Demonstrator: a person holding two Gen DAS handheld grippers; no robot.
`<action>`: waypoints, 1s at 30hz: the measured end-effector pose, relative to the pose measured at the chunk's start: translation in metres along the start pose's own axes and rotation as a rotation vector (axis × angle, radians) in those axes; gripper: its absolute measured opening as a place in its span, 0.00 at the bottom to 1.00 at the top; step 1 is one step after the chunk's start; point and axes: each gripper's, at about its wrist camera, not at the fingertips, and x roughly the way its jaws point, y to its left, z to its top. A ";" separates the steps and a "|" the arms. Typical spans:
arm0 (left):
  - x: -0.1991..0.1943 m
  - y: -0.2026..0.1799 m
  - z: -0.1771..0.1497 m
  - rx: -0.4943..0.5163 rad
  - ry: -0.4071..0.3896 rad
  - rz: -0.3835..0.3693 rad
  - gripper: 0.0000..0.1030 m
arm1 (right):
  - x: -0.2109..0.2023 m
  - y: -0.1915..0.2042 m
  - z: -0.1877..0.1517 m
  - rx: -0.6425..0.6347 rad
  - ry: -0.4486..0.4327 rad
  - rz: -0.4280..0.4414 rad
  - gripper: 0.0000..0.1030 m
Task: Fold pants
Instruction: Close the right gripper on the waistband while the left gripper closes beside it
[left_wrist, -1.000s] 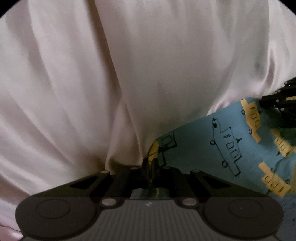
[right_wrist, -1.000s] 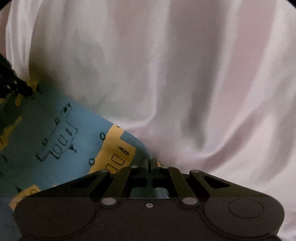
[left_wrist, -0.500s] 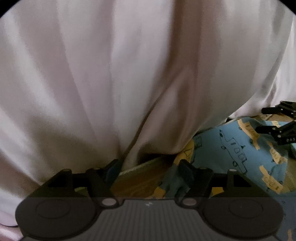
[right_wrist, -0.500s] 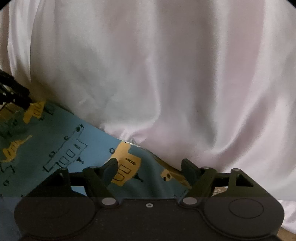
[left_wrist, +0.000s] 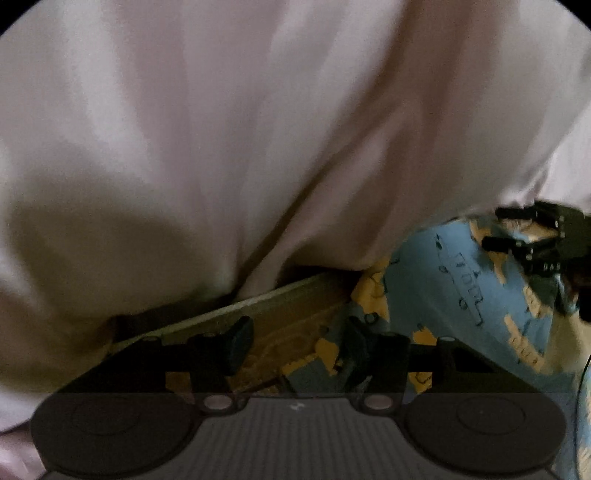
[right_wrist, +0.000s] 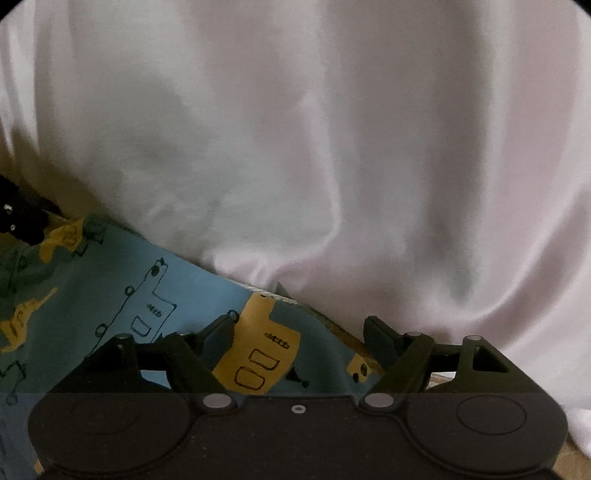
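Note:
The pants (left_wrist: 461, 280) are light blue with yellow and outlined vehicle prints. They lie on a wooden table (left_wrist: 288, 317) against a hanging pale cloth. My left gripper (left_wrist: 297, 345) is open at their left edge, with its right finger (left_wrist: 354, 347) over the fabric and its left finger over bare wood. In the right wrist view the pants (right_wrist: 166, 295) spread to the left. My right gripper (right_wrist: 301, 334) stands open over their right end, with nothing between its fingers. Each gripper shows in the other's view, the right gripper (left_wrist: 532, 240) and the left gripper (right_wrist: 18, 221).
A pale pinkish-white draped cloth (right_wrist: 332, 147) fills the whole background just behind the pants and hangs to the table edge (left_wrist: 229, 306). A sliver of wood (right_wrist: 576, 461) shows at the lower right of the right wrist view.
One second ago both grippers were shut on the pants' edge. Both opened and let the fabric go, then drew back a little; the pants now lie on the table.

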 end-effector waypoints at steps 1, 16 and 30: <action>0.000 0.001 0.001 -0.002 0.003 0.000 0.52 | 0.001 -0.002 0.000 0.006 0.006 0.000 0.74; 0.002 -0.035 -0.001 0.156 0.043 0.105 0.00 | -0.009 0.012 -0.004 0.020 -0.027 -0.027 0.03; -0.050 -0.059 -0.015 0.182 -0.145 0.218 0.00 | -0.080 0.026 -0.022 -0.003 -0.179 -0.018 0.02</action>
